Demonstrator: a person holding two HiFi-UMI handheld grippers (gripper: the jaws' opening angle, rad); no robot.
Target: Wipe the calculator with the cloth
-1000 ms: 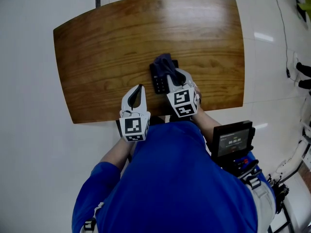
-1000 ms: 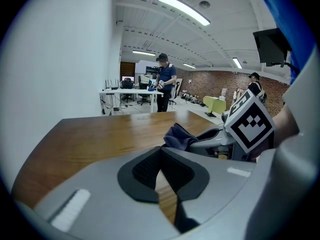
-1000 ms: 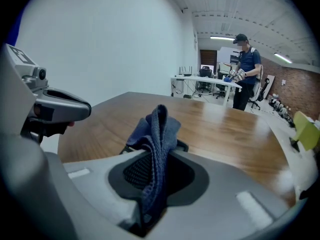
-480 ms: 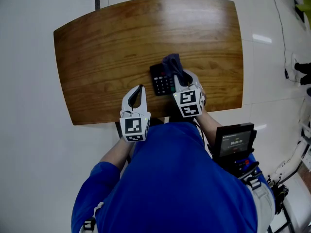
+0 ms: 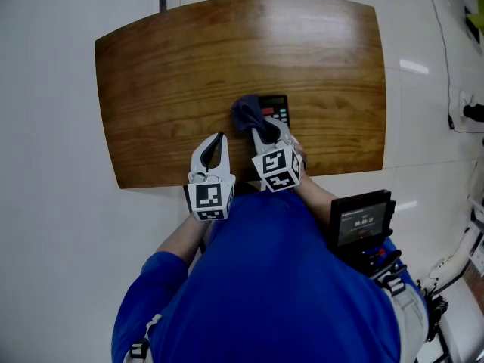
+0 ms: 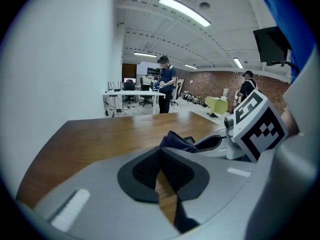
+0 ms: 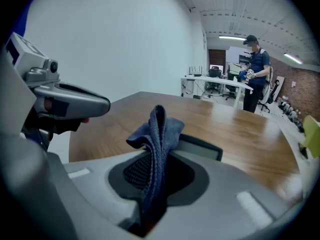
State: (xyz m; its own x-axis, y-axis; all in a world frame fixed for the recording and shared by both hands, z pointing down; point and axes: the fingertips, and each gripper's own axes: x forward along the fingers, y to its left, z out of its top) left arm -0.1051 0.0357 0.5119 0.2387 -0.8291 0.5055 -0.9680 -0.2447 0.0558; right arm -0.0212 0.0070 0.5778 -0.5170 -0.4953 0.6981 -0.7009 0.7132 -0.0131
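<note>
Wooden table carries the calculator near its front edge, partly under the cloth. Calculator judged light, rigid, liable to slide; cloth soft, limp, best pinched at a fold. Right tongs clamp that cloth; left tongs closed, empty, hovering alongside.

The calculator is black and lies flat on the counter near its front edge. The dark blue cloth stands bunched, pinched in the right gripper, its folds over the calculator's left side
</note>
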